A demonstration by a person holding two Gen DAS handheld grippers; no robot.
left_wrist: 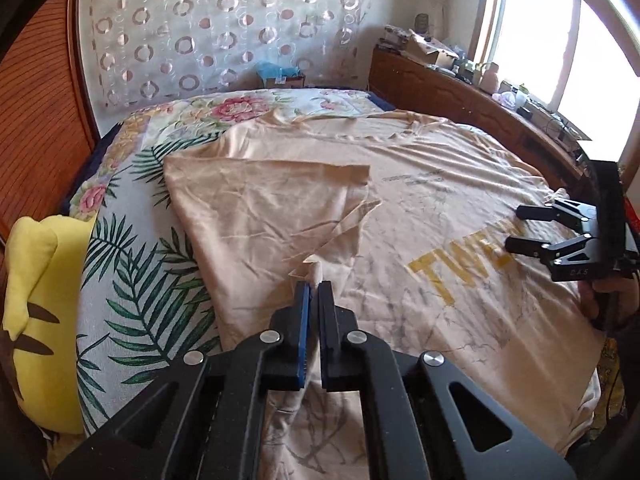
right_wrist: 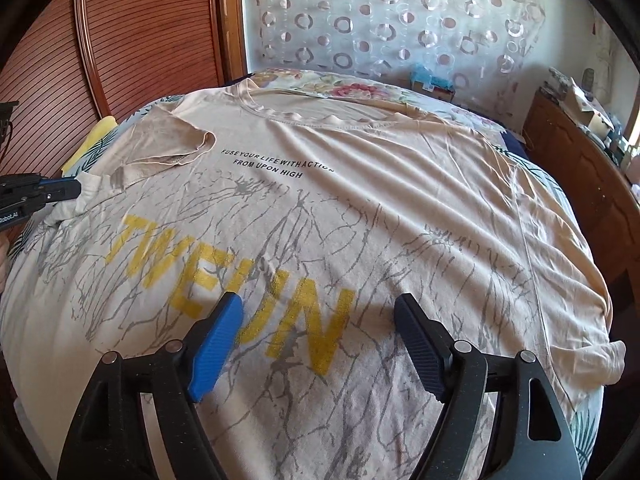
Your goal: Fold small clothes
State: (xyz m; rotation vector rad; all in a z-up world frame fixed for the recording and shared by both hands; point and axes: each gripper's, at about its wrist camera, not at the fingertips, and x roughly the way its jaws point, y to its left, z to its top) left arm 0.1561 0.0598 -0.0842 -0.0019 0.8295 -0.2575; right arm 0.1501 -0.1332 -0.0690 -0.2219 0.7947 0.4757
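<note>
The beige T-shirt (right_wrist: 360, 200) lies spread front-up on the bed (left_wrist: 132, 248), collar toward the curtain wall and hem toward the person, so its long axis runs away from both cameras. The left hand-held gripper (left_wrist: 314, 292) is clenched on a pinch of the shirt's left side edge, at about the level of the yellow lettering and below the sleeve (right_wrist: 168, 144), which already lies turned in over the chest. The right hand-held gripper (right_wrist: 320, 312) is released, its fingers wide apart above the yellow lettering in the middle of the shirt, gripping nothing; whether its tips touch the cloth is hard to tell. The next fold seems to turn on that held edge: the centre line of the shirt lies to the right of the left gripper, so the left hand is the nearer one to carry it across.
</note>
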